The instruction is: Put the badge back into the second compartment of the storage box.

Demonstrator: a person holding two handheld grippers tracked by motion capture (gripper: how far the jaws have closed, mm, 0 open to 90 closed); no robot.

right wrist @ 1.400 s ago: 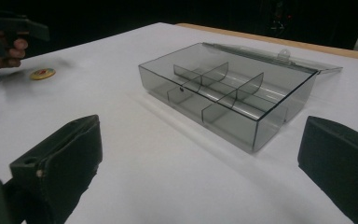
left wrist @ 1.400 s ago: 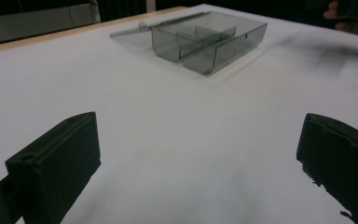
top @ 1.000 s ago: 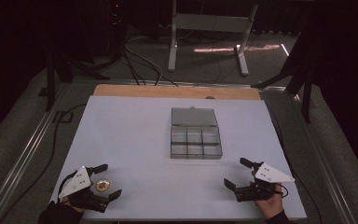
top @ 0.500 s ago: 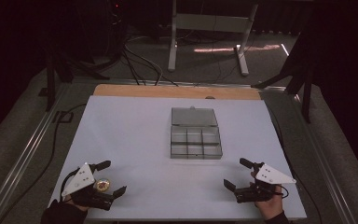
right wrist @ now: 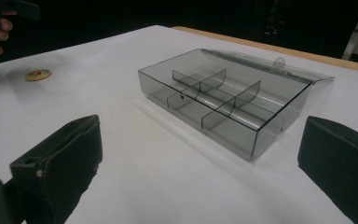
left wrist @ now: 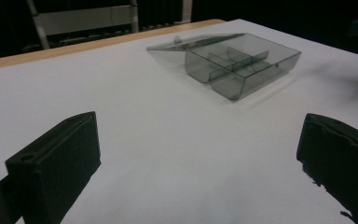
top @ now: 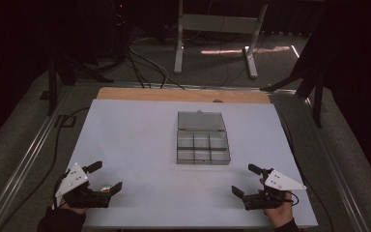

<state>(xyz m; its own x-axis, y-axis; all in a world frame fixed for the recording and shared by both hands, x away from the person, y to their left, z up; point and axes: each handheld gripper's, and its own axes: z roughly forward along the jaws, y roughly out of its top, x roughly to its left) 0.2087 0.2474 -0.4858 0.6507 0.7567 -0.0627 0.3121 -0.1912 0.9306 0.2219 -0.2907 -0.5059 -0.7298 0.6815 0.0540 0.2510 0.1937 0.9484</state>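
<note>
White table [top: 140, 125]: one six-compartment box [top: 203, 147]; one coin [right wrist: 38, 74]; left gripper [top: 107, 177], right gripper [top: 248, 180], both gaping empty.

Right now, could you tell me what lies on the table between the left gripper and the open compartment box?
Nothing: the left gripper view shows bare white table from the left gripper up to the compartment box. The high view agrees.

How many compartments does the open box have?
6. The box has two rows of three compartments: three along its hinged lid side and three along the side nearer the person. All look empty.
</note>
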